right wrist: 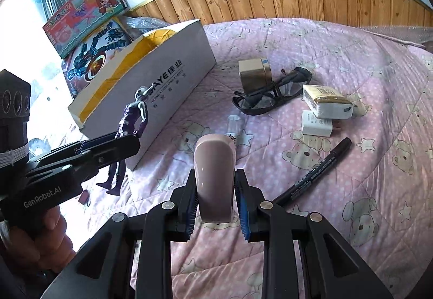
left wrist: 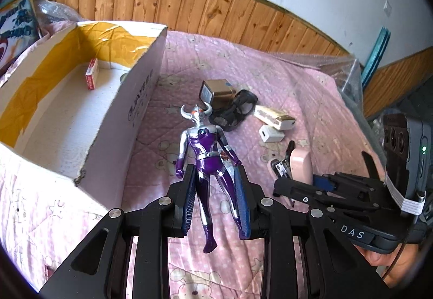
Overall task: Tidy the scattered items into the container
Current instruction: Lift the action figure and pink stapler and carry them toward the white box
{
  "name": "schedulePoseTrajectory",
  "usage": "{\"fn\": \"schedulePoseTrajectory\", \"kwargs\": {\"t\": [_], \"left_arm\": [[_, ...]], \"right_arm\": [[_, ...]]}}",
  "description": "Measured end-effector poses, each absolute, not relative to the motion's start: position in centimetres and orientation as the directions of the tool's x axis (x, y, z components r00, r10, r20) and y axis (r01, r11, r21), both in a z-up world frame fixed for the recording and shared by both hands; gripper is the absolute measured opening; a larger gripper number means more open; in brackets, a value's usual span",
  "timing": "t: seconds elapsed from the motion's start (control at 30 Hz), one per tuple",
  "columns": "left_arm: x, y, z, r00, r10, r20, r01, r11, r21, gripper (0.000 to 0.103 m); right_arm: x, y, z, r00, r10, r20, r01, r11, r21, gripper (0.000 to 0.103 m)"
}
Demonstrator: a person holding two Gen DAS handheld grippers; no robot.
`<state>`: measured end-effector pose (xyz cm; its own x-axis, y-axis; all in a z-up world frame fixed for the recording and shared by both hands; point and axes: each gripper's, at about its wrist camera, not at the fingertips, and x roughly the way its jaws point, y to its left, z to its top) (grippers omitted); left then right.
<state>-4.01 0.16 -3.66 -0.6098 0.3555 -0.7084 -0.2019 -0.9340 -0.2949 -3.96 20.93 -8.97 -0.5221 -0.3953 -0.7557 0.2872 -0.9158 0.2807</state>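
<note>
So: box (left wrist: 127, 98) holds a red packet (left wrist: 91, 74); my left gripper (left wrist: 216, 182) clamps the figure (left wrist: 208, 158), right gripper (right wrist: 215, 190) the pink stapler (right wrist: 215, 163); glasses (right wrist: 273, 93), marker (right wrist: 316, 171), chargers (right wrist: 324, 101) still scattered

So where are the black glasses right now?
In the right wrist view, the black glasses lie on the pink quilt, right of centre, between the tan box and the white packet.

Likely bedroom: quilted bedspread (right wrist: 324, 36)

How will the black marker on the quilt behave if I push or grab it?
The marker is round-barrelled, so it would probably roll when nudged, though the soft quilt may slow it. It looks stiff and light. Its smooth barrel might slip unless gripped squarely.
</note>
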Motion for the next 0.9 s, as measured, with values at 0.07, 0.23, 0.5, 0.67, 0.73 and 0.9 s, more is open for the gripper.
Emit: {"fn": "schedulePoseTrajectory", "kwargs": {"t": [0.07, 0.23, 0.5, 0.67, 0.73, 0.9], "left_arm": [[-3.7, -0.3, -3.2, -0.621, 0.365, -0.694, -0.201, -0.929, -0.309, 0.029], [-3.0, -1.7, -2.0, -0.646, 0.383, -0.66, -0.193, -0.919, -0.343, 0.029], [-2.2, -4.3, -0.8, -0.682, 0.385, -0.622, -0.156, -0.907, -0.39, 0.029], [-1.9, -5.9, 0.0, -0.706, 0.377, -0.599, -0.135, -0.903, -0.408, 0.029], [-1.8, -6.5, 0.1, -0.714, 0.37, -0.594, -0.123, -0.902, -0.413, 0.029], [-1.8, -8.4, 0.3, -0.728, 0.351, -0.589, -0.089, -0.9, -0.426, 0.029]], "right_arm": [[-3.6, 20.5, -8.5, -0.527, -0.393, -0.753, 0.294, -0.916, 0.273, 0.027], [-3.0, 19.4, -7.3, -0.535, -0.401, -0.743, 0.318, -0.911, 0.263, 0.027], [-2.5, 17.1, -5.2, -0.536, -0.427, -0.729, 0.377, -0.893, 0.245, 0.027], [-2.4, 15.5, -4.0, -0.536, -0.439, -0.721, 0.418, -0.88, 0.225, 0.027], [-2.5, 14.9, -3.6, -0.537, -0.442, -0.718, 0.431, -0.876, 0.217, 0.027], [-2.9, 13.7, -2.5, -0.535, -0.453, -0.713, 0.46, -0.864, 0.203, 0.027]]}}
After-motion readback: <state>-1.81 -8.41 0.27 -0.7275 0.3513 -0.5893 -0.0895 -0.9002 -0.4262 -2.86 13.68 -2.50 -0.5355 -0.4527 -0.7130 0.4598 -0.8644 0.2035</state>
